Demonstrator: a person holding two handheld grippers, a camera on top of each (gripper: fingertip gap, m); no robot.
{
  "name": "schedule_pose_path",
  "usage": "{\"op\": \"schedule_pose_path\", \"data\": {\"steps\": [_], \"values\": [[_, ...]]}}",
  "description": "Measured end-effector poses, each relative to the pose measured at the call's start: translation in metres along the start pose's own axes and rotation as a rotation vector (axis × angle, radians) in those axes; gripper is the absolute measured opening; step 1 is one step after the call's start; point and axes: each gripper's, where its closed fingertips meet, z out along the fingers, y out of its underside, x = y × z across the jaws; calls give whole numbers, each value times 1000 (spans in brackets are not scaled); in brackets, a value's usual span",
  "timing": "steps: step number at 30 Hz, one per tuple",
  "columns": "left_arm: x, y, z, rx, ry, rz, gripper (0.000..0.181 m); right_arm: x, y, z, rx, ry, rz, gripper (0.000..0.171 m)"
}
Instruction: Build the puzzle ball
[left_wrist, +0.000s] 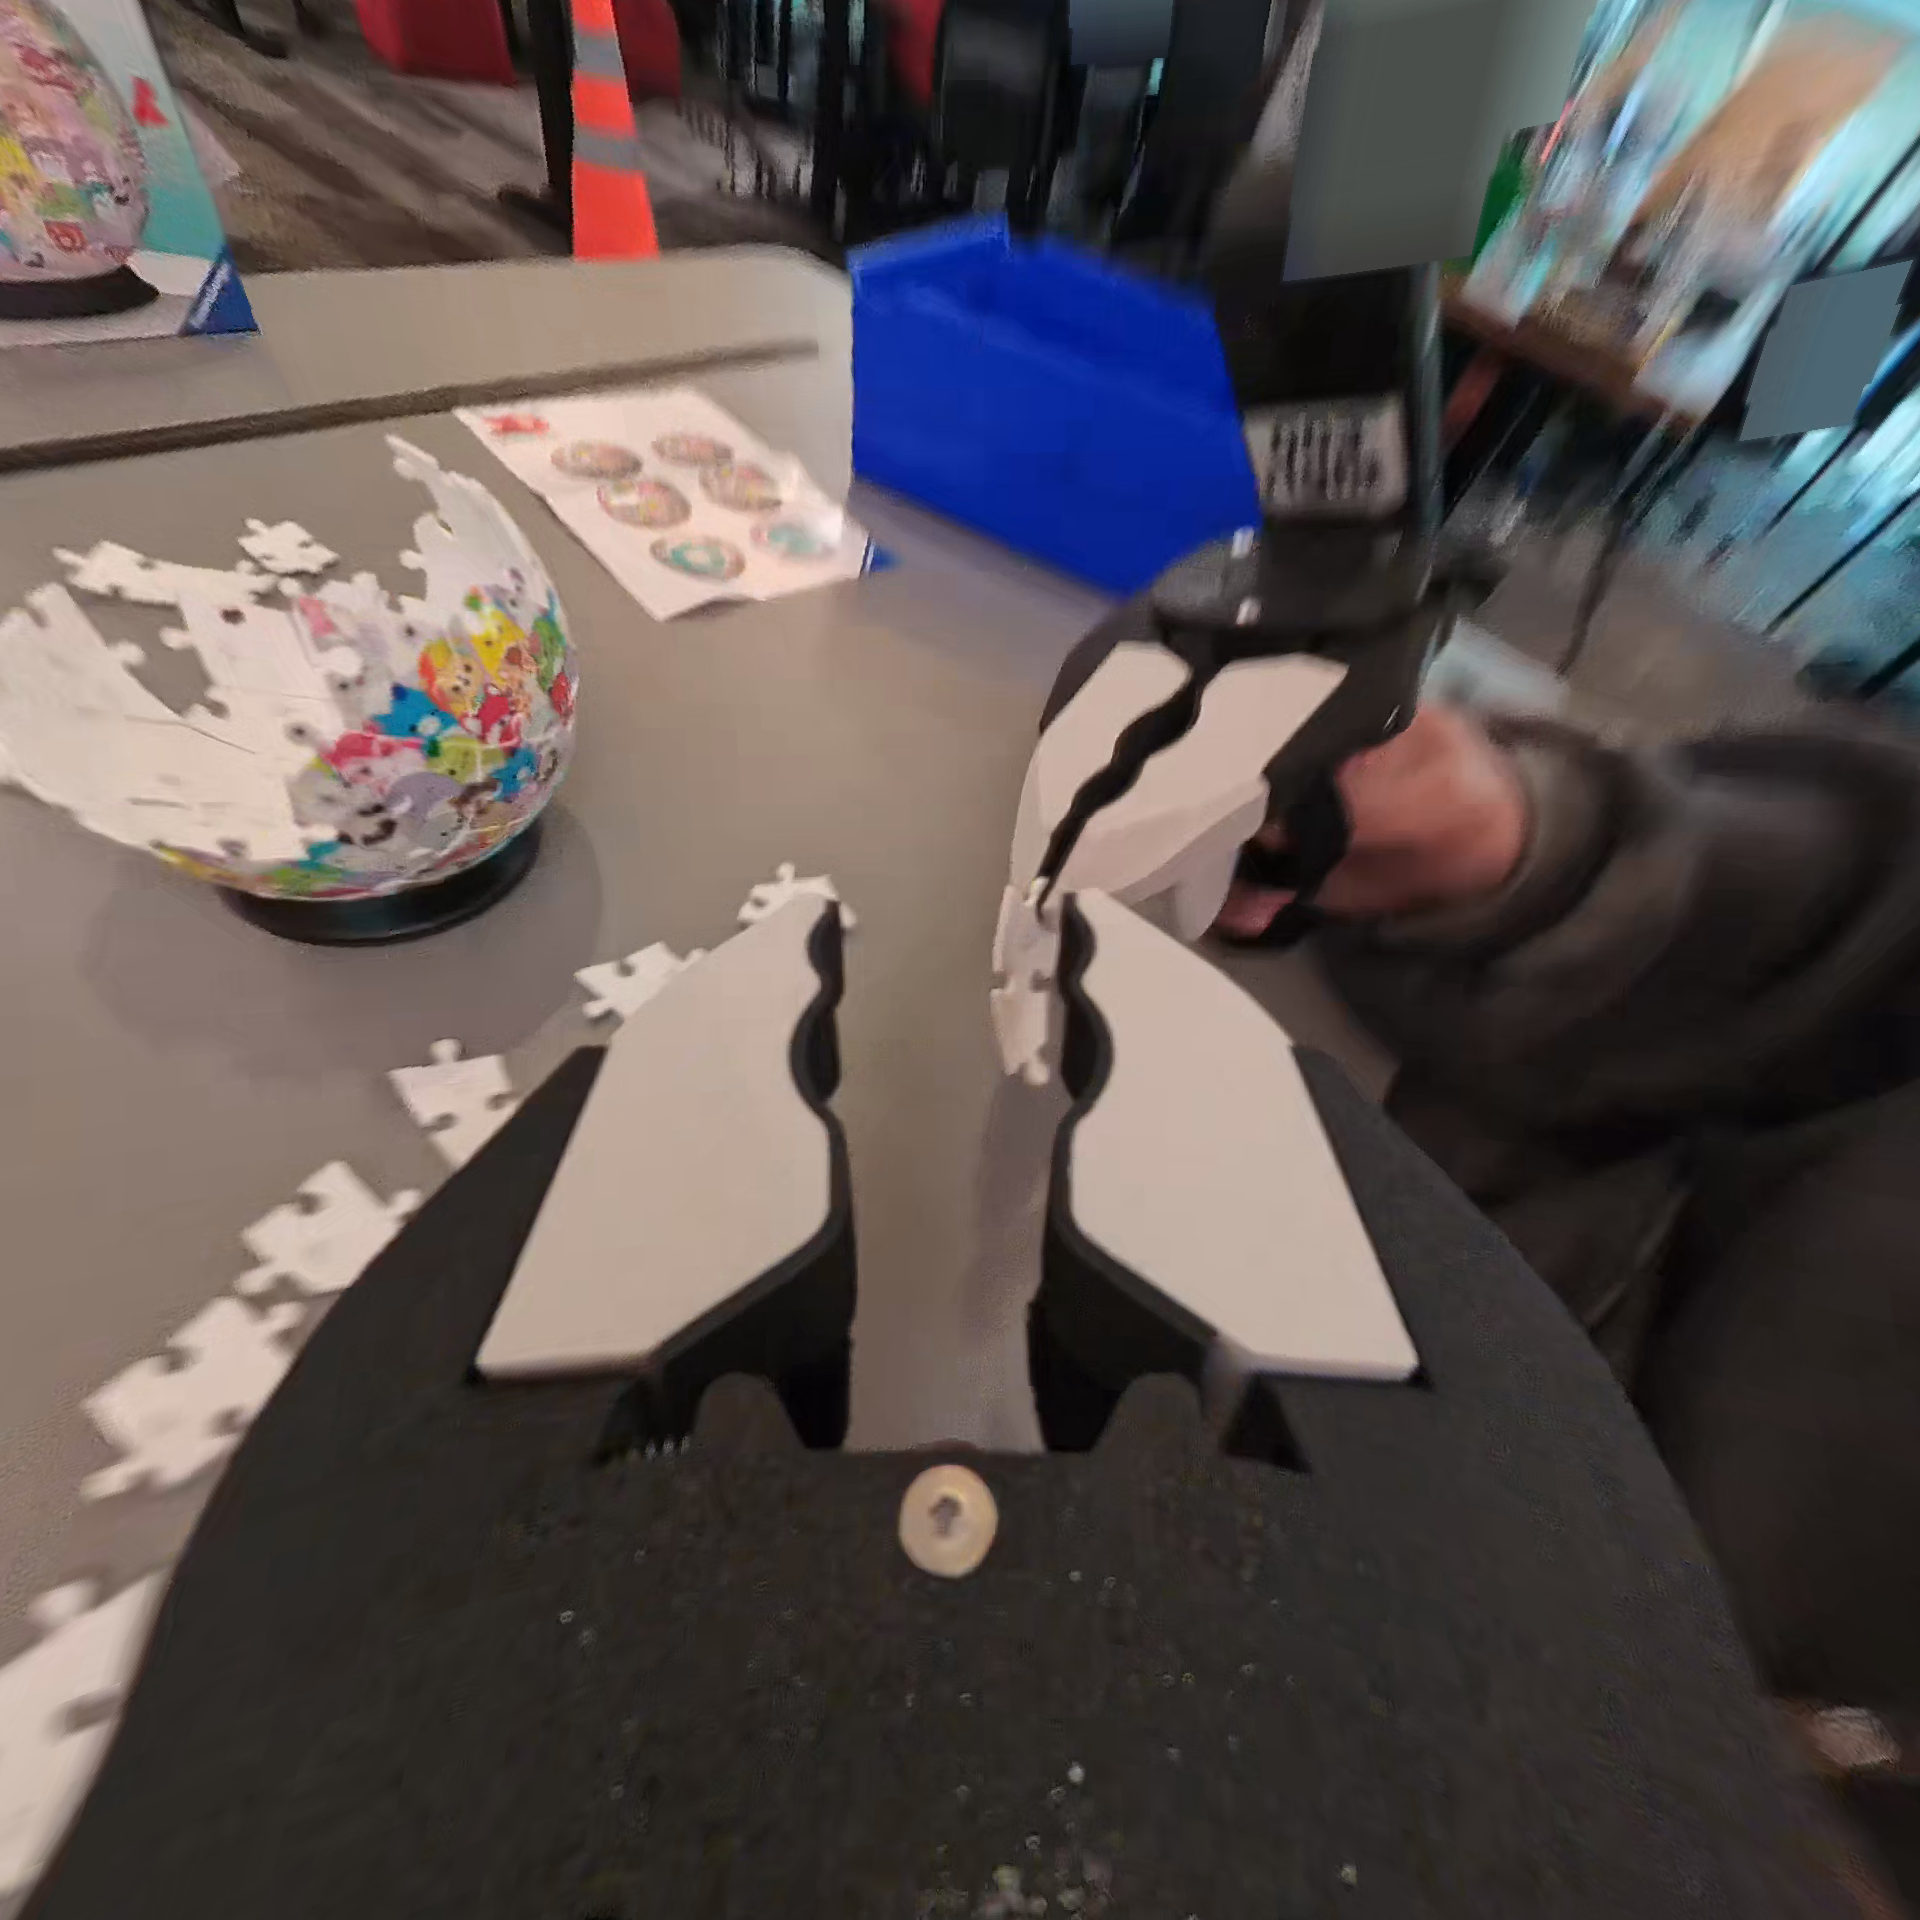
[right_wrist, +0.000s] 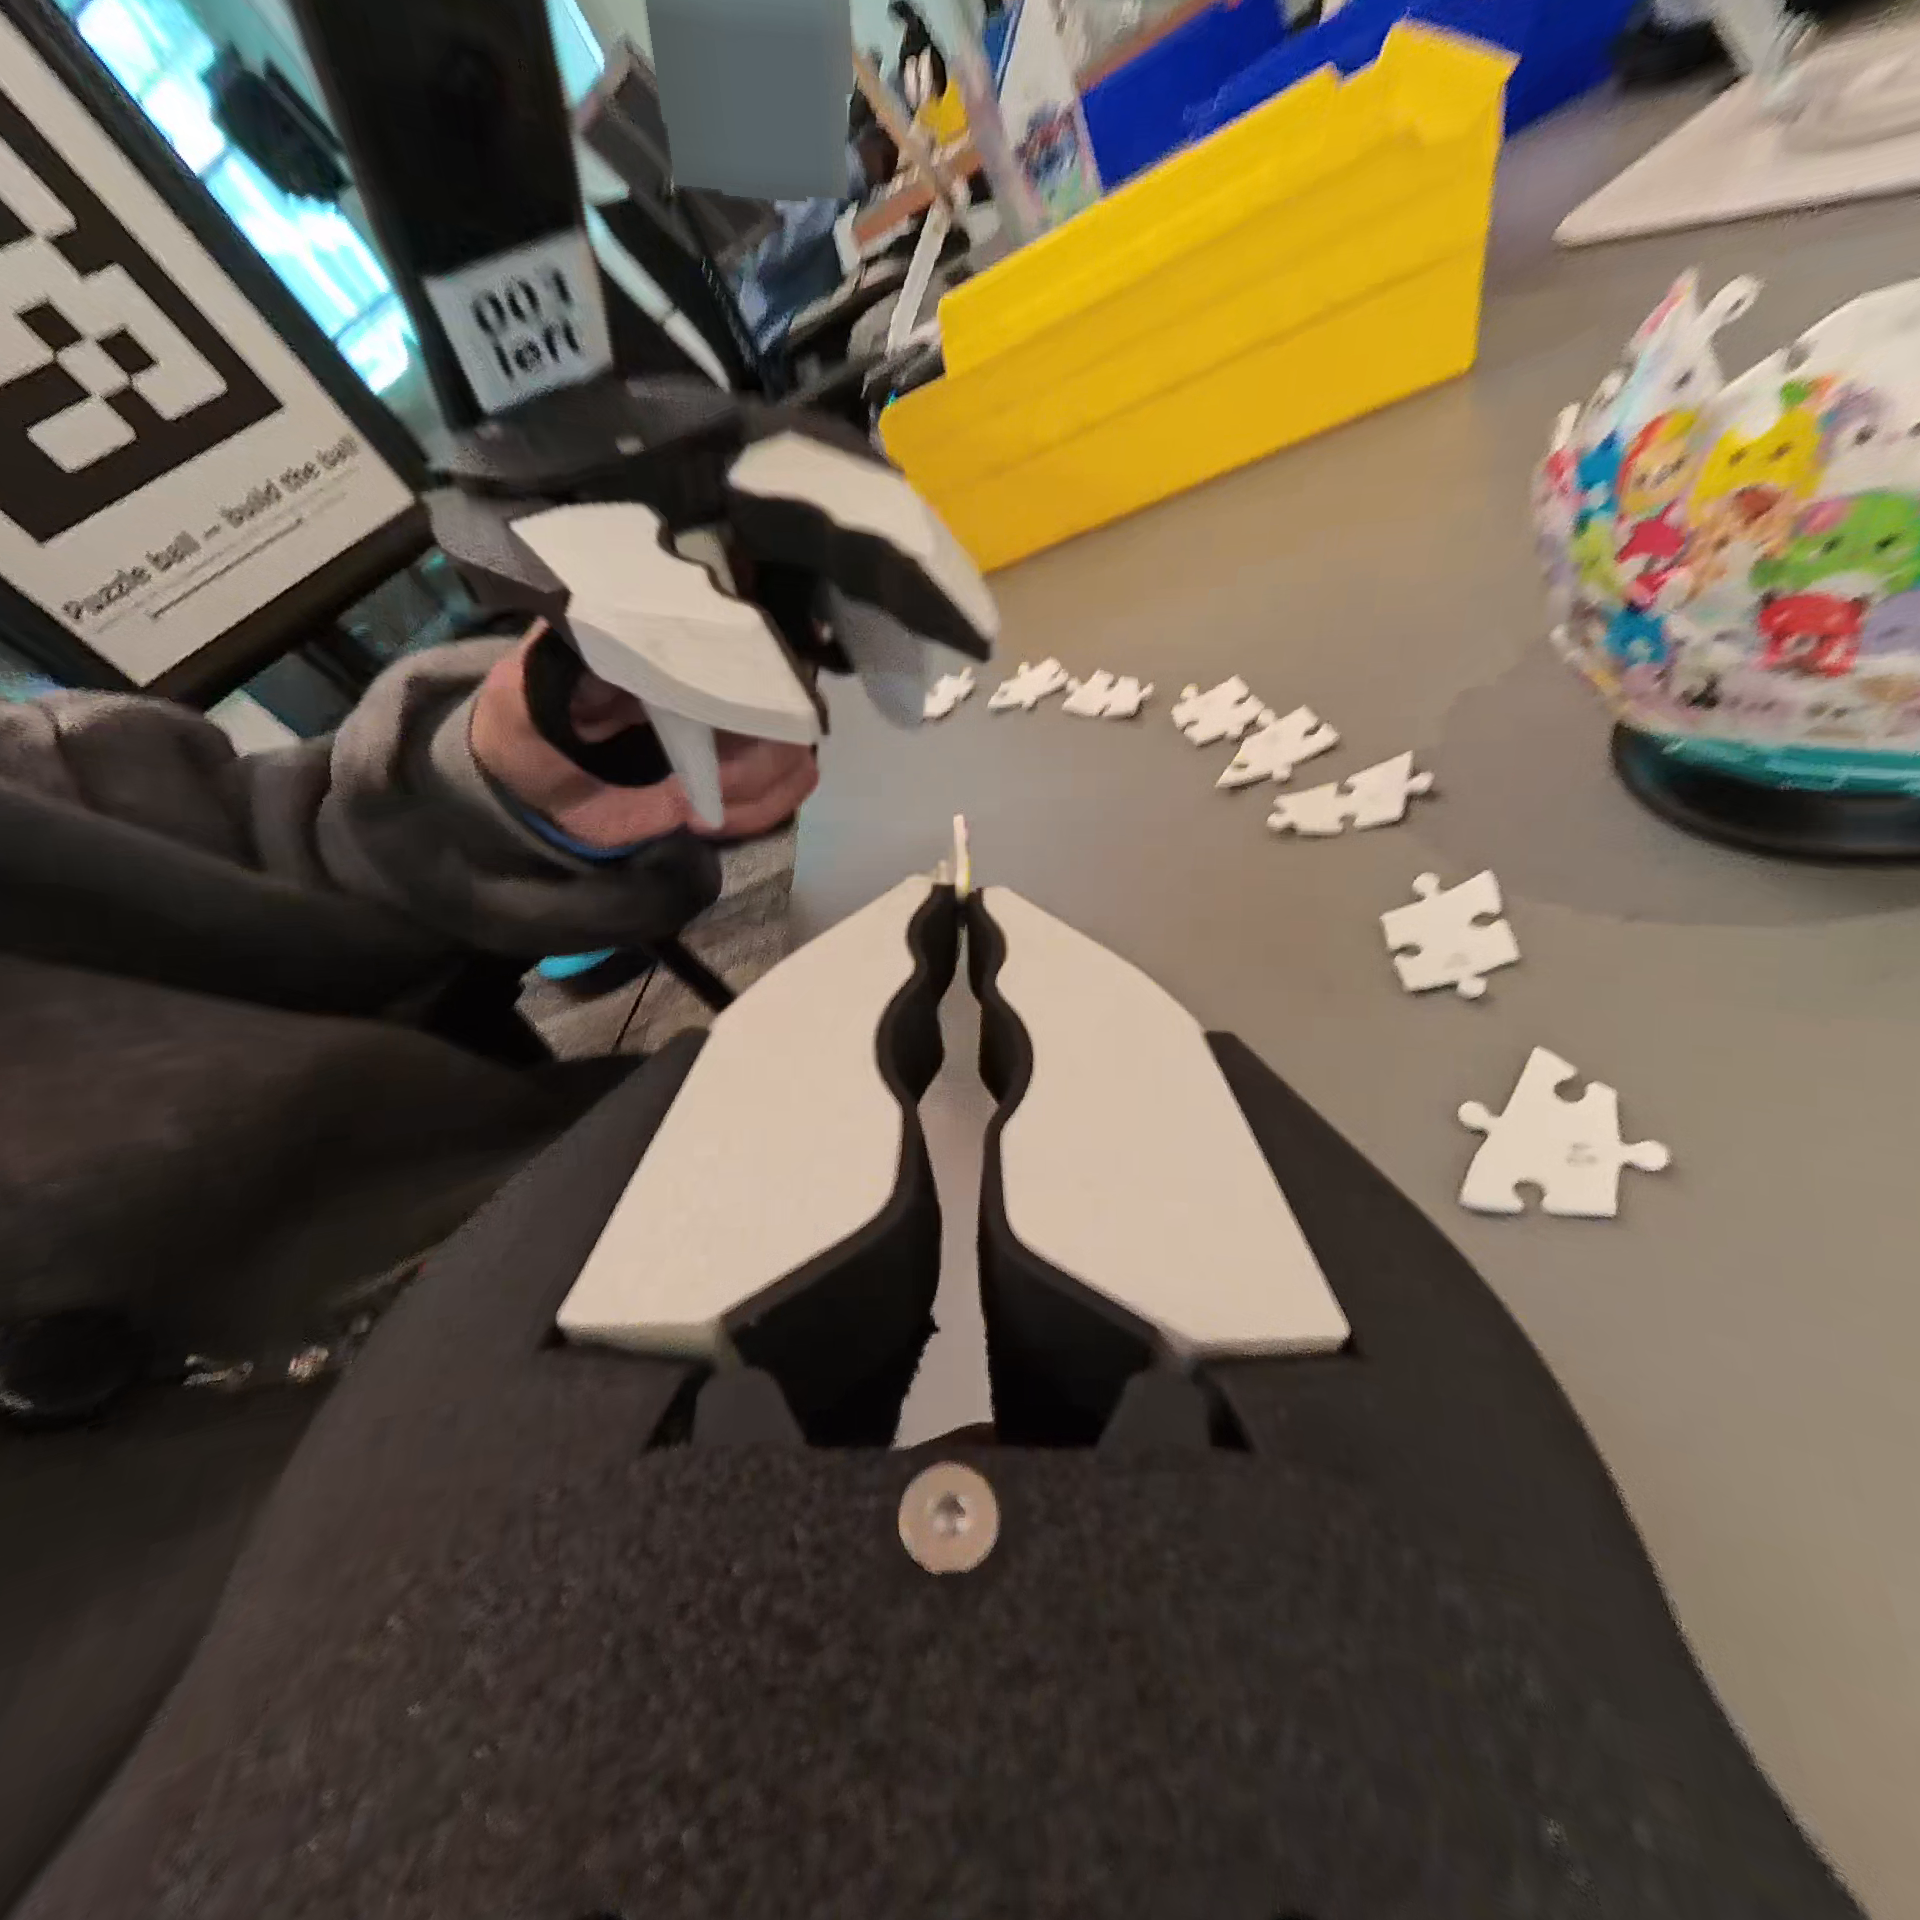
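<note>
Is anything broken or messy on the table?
The puzzle ball looks broken open: its top is missing, leaving jagged white edges. It is only half built. Loose pieces lie scattered white side up on the table. Nothing looks spilled.

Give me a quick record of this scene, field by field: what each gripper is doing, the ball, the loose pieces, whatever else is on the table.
left gripper: jaws open, empty, facing the other gripper
right gripper: jaws shut on a puzzle piece, held edge-on
puzzle ball: partly built, open on top, on a dark stand
loose pieces: scattered white side up on the grey table
other items: yellow bin, blue bin, printed sheet, puzzle box
</note>
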Motion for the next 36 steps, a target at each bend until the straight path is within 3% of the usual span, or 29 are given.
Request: {"op": "schedule_pose_path", "data": {"steps": [3,8,19,23,36], "values": [[5,-6,-2,74,140,-168,28,2,-13,-2,94,1,24,2],[9,1,9,70,206,-198,29,2,-13,-1,116,-28,74,2],[15,13,17,-4,180,-127,27,-5,-27,-13,220,-69,80,2],[17,18,16,-37,214,-155,3,-6,-24,-10,201,-35,28,2],[13,26,11,-120,163,-125,2,-4,-12,-6,96,38,-109,3]]}}
